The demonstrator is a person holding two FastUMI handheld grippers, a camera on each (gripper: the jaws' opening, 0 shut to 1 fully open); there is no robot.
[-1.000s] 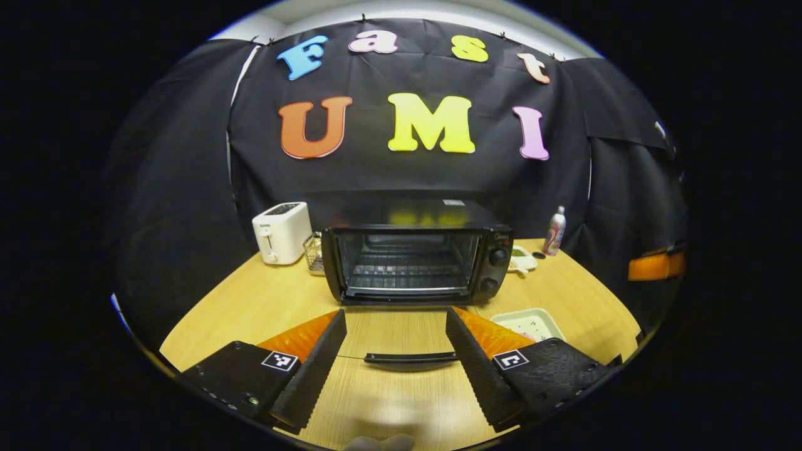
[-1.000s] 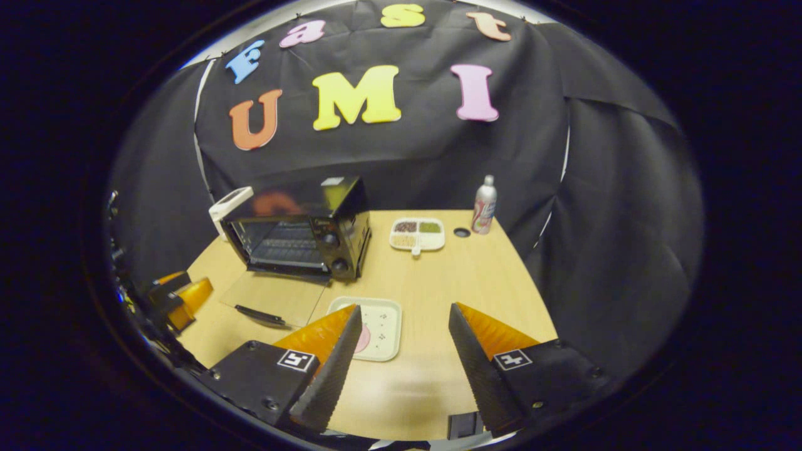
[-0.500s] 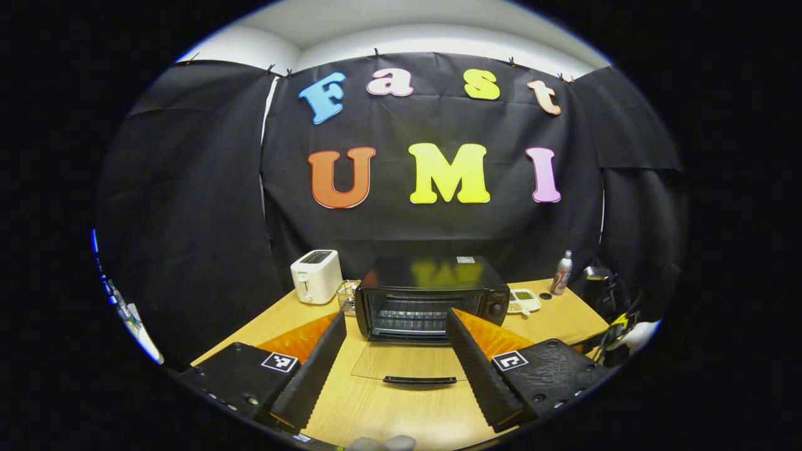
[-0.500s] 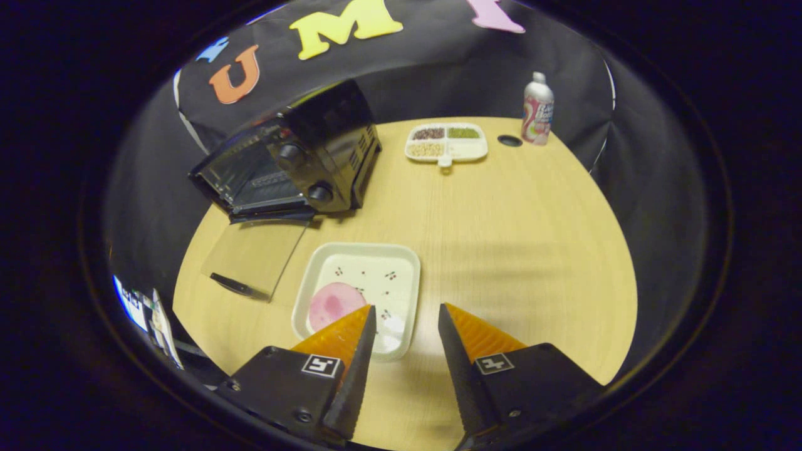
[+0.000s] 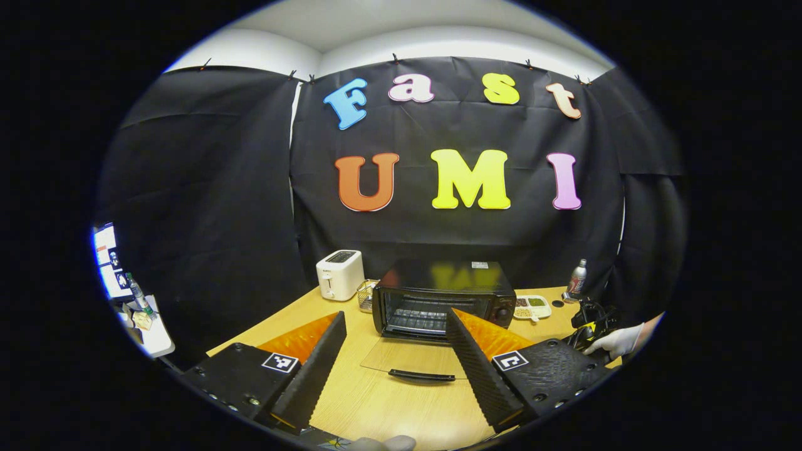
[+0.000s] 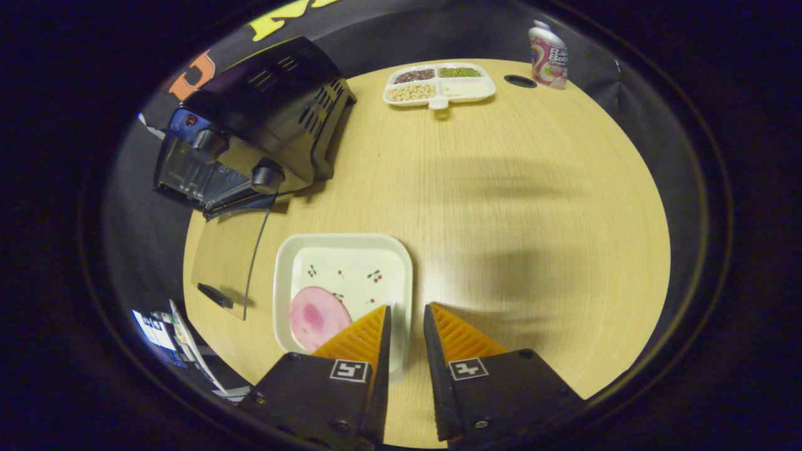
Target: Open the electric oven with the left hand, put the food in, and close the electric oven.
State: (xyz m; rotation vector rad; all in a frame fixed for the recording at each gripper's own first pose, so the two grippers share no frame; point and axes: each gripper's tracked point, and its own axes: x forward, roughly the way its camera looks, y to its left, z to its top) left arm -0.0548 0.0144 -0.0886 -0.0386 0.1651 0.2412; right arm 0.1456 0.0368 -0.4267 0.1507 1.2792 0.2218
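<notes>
Wooden worktop (image 6: 501, 188): electric oven (image 6: 250, 138) open; right tool (image 6: 406, 326), nearly closed, straddles tray (image 6: 344, 250) rim; left tool (image 5: 395, 351) apart. Step: grasping food (image 6: 316, 316); next, clamp, lift.

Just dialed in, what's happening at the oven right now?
The oven stands with its glass door folded flat onto the table, empty rack showing. The left gripper is open and set back from it, holding nothing. The right gripper hangs over the near right rim of the white tray, its jaws narrow but not pressing on anything. The pink slice of food lies in the tray.
</notes>
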